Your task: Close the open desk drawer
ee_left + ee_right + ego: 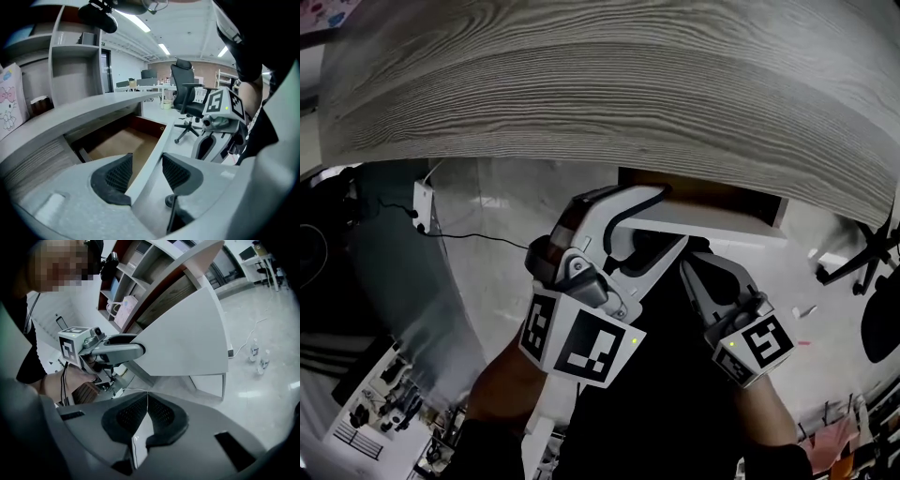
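Note:
The drawer stands pulled out from under the grey wood-grain desk top, its brown floor bare. Its white front panel runs between the jaws of my left gripper, which is open; the pads straddle the panel's top edge without pressing it. In the head view the left gripper reaches onto the drawer front. My right gripper hangs just below and to the right of it, off the drawer. The right gripper is shut with nothing between its pads. The drawer front fills the right gripper view's middle.
A black office chair stands on the floor beyond the drawer, and a chair base shows at the right. A cable and wall box sit under the desk at left. Two bottles stand on the floor. Shelves rise on the desk.

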`<state>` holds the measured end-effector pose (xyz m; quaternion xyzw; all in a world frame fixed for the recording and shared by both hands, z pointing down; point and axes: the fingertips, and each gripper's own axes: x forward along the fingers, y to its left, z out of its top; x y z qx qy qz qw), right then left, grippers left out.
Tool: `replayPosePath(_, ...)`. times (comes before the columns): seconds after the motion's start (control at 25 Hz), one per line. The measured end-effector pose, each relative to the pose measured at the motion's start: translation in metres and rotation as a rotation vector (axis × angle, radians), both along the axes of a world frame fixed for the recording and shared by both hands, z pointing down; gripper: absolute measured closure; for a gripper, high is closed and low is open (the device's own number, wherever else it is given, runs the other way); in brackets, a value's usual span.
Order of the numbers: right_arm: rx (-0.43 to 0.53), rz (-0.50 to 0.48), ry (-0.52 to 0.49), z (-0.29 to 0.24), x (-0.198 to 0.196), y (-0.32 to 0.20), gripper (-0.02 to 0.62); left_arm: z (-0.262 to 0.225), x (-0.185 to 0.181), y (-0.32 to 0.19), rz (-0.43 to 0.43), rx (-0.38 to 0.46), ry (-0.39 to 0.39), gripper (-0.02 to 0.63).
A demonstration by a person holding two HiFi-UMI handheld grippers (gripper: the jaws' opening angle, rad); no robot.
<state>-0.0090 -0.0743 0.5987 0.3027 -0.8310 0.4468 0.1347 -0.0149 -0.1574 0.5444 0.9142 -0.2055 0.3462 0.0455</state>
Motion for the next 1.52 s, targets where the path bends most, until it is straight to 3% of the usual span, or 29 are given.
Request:
replayPosePath(0.8,0.057,0.023,0.047,-0.040,-0.006,-0.038,0.581,-0.014,-0.001,-0.034,-0.020,0.061,0.049,0.391)
replayPosePath(1.0,0.041,0.019,0.040,-0.032,-0.015,-0.028,0.581,-0.016,-0.002,-0.031,-0.028,0.141,0.066,0.387)
replayPosePath(1.12,0.025,0.008,0.035,-0.026,-0.020,-0.015,0.581,-0.018,-0.002,-0.029,0.012,0.206,0.092,0.387)
replayPosePath(1.32,0.004,0.006,0.032,-0.016,-0.022,-0.005,0.581,-0.026,-0.012,-0.028,0.073,0.330,0.049,0.387)
replayPosePath(1.52,-0.002,0.009,0.024,-0.017,-0.027,-0.004,0.581,-0.047,-0.025,-0.020,-0.031,0.351,0.077,0.398)
